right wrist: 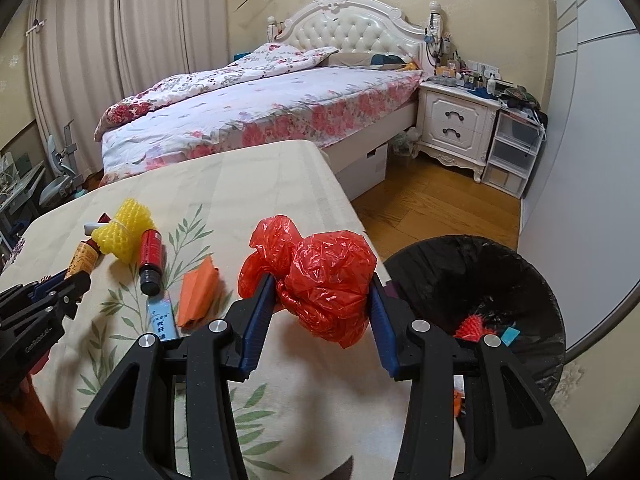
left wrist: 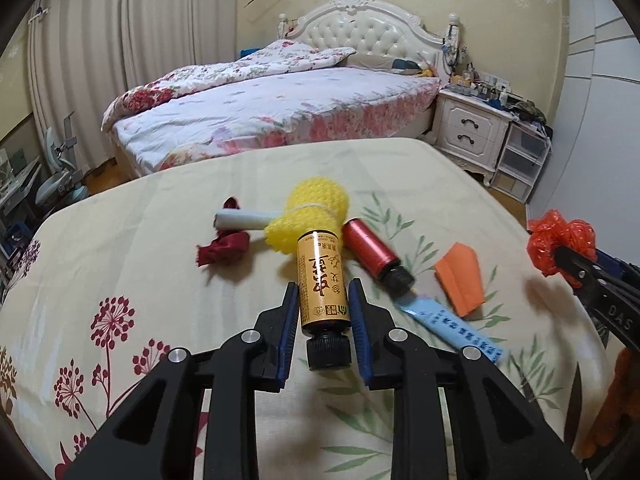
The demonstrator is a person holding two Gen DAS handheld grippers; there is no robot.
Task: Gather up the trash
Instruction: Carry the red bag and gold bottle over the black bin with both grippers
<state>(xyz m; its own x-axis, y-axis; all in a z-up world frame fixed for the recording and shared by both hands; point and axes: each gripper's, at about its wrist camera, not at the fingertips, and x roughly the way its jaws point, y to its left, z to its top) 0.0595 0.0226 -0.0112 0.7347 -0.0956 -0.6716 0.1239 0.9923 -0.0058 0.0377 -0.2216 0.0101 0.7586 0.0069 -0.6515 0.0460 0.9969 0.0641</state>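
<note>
My left gripper is shut on a small orange bottle with a black cap, over the table. My right gripper is shut on a crumpled red plastic bag and holds it above the table's right edge, left of the black-lined trash bin. On the tablecloth lie a yellow foam net, a red bottle, a folded orange paper, a blue sachet, a dark red cloth scrap and a white tube.
The bin holds a red net piece and a blue scrap. A bed stands behind the table, with a white nightstand and plastic drawers at the right. Wooden floor lies between the table and the nightstand.
</note>
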